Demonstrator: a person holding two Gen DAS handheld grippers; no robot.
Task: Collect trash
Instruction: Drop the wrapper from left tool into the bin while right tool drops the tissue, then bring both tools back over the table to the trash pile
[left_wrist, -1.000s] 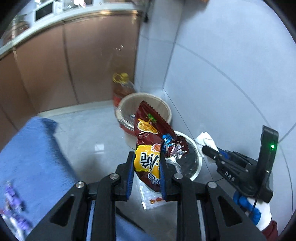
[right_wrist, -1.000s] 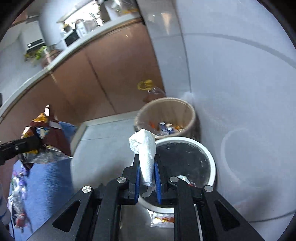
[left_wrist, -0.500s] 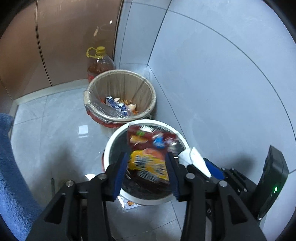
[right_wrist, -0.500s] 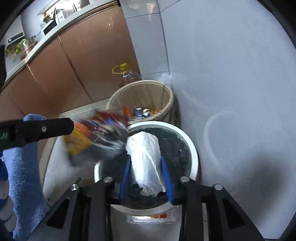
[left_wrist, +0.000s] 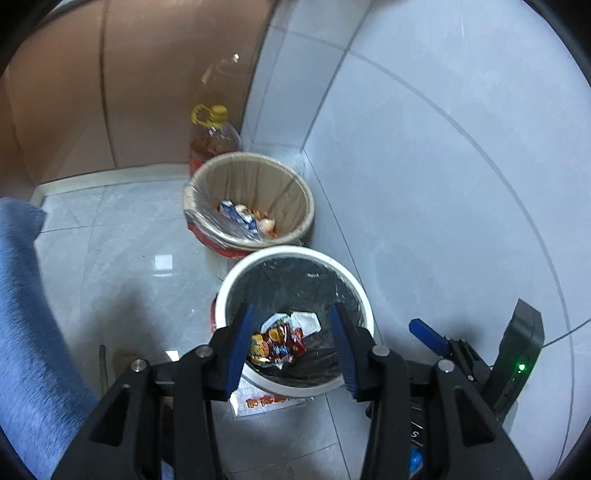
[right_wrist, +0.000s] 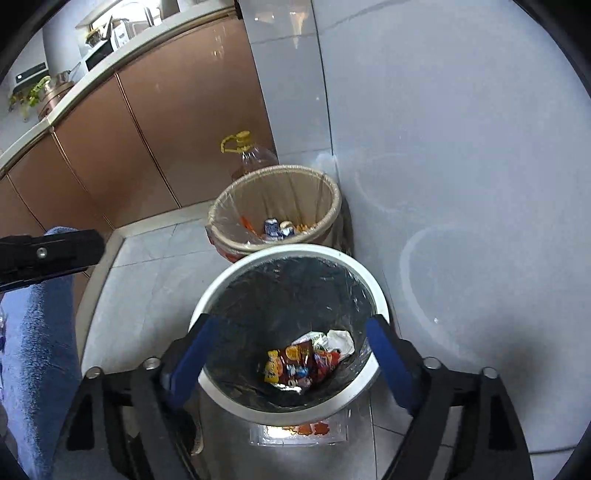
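Left gripper (left_wrist: 291, 345) spread, nothing pinched, right gripper (right_wrist: 291, 354) just opened wide over the white bin (right_wrist: 221, 397), snack wrapper (right_wrist: 295, 363) and tissue (right_wrist: 340, 339) at its bottom

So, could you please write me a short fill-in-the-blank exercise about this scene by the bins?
1. The snack wrapper lies inside the bin with the ____ rim.
2. The bottle behind the beige bin has a ____ cap.
3. Both the left gripper and the right gripper are ____.

Missing words: white; yellow; open
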